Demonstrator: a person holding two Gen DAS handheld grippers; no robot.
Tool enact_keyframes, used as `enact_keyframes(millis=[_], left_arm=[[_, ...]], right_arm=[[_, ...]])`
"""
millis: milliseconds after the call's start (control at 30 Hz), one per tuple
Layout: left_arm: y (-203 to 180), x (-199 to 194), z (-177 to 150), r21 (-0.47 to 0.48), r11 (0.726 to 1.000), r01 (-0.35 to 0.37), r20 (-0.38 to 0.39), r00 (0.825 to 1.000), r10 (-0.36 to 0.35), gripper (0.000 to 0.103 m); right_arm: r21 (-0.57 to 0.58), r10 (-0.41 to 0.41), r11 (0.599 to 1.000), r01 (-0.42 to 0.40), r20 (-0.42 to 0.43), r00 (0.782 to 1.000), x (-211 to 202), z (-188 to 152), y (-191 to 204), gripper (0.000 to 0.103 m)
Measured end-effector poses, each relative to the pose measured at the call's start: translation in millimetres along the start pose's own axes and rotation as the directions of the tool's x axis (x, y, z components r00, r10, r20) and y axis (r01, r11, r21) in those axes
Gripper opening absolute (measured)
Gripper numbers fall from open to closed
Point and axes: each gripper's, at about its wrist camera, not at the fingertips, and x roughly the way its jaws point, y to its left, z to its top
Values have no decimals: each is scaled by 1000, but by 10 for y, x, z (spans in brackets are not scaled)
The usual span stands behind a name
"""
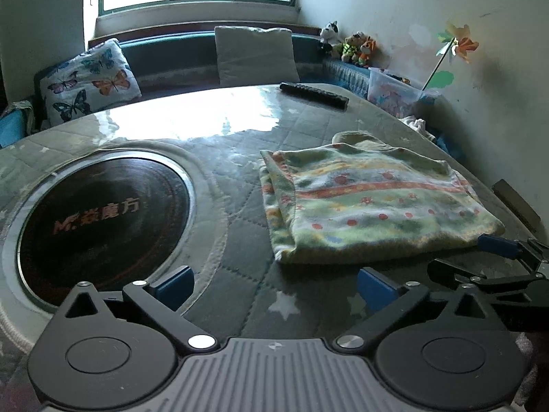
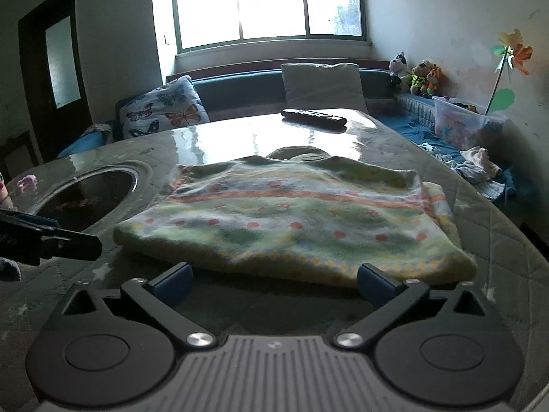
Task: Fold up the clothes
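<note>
A folded green, white and orange patterned garment lies flat on the quilted table top, and it fills the middle of the right wrist view. My left gripper is open and empty, low over the table just left of the garment's near edge. My right gripper is open and empty, right in front of the garment's near hem. The right gripper's fingers show at the garment's near right corner in the left wrist view. The left gripper's fingers show at the left edge of the right wrist view.
A round black hotplate is sunk into the table at the left. A black remote lies at the far edge. Cushions, soft toys, a plastic box and loose clothes sit on the bench beyond.
</note>
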Motion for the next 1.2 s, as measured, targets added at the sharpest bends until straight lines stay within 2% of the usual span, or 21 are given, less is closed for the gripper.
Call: enact_keyframes(millis=[333,700,1200], left_arm=[[108,-197,-236,-9,1000,4,17,1000,-4,103],[146,-247,-420,-18,1000,-3,2,1000,3,103],[119,-322,-574,-10,1000,-2,1,1000,2,103]], right_arm=[[51,-51,997,50,24,998,-168,-154,201,103],[94,-81,992,80,-3,997,-207,-337,269,103],[86,-144,986,144,-12,990,-296,-410,308,103]])
